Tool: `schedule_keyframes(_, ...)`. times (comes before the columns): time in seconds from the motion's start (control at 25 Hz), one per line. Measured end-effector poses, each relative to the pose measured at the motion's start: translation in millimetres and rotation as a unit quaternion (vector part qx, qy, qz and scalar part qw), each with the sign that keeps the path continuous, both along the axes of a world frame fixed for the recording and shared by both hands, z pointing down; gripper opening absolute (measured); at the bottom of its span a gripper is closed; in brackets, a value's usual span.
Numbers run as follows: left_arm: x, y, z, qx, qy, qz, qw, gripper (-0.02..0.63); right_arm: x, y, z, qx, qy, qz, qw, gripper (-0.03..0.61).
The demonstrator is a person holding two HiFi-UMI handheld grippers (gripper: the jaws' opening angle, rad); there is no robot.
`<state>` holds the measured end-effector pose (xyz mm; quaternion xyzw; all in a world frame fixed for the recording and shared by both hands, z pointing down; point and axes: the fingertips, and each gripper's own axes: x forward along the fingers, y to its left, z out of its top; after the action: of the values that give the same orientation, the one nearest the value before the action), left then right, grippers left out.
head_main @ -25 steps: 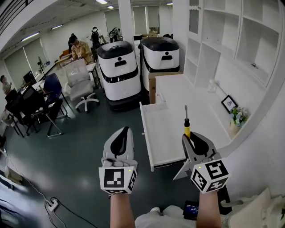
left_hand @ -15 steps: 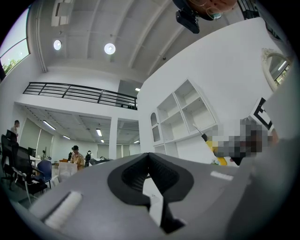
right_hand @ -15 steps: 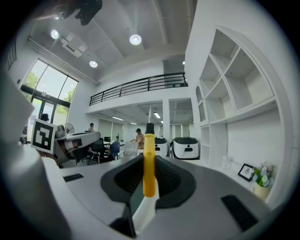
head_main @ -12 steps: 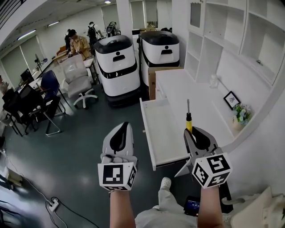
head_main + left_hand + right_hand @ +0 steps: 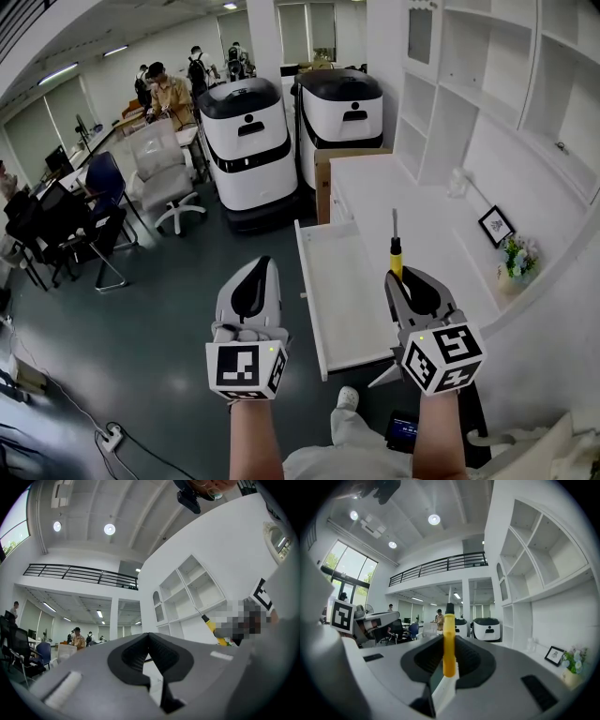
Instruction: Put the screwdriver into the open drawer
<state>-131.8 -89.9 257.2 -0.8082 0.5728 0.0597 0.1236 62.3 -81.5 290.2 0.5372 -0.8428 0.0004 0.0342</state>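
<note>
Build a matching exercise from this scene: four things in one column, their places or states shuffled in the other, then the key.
Things
1. screwdriver
2. drawer
3. left gripper
4. picture frame

Places or states
A. on the counter, beside the flowers
B. shut, holding nothing
C. pulled open
D. clamped in the right gripper

Pairs: 1-D, 2-C, 3-B, 4-A
</note>
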Motion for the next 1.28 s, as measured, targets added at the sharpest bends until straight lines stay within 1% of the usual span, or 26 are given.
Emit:
schedule_keyframes(0.48, 12, -95, 18, -0.020, -0.007, -0.009, 0.9997, 0.009, -3, -105, 12, -0.018, 0.004, -0.027, 0.999, 0.078)
schedule_keyframes(0.8, 26, -159, 36, -0.047, -0.002, -0.019, 0.9987, 0.009, 12, -161, 27, -0.042, 0.008, -0.035, 0.999, 0.078)
schedule_keyframes(1.08, 31, -193, 56, -0.070, -0.007, -0.033, 0.9970, 0.009, 23, -194, 50, -0.070, 0.005, -0.042, 0.997, 0.078)
schedule_keyframes(1.28, 29, -206, 71, -0.087, -0.008, -0.036, 0.9955, 0.009, 20, -209, 69, -0.093, 0.000, -0.047, 0.995, 0.078)
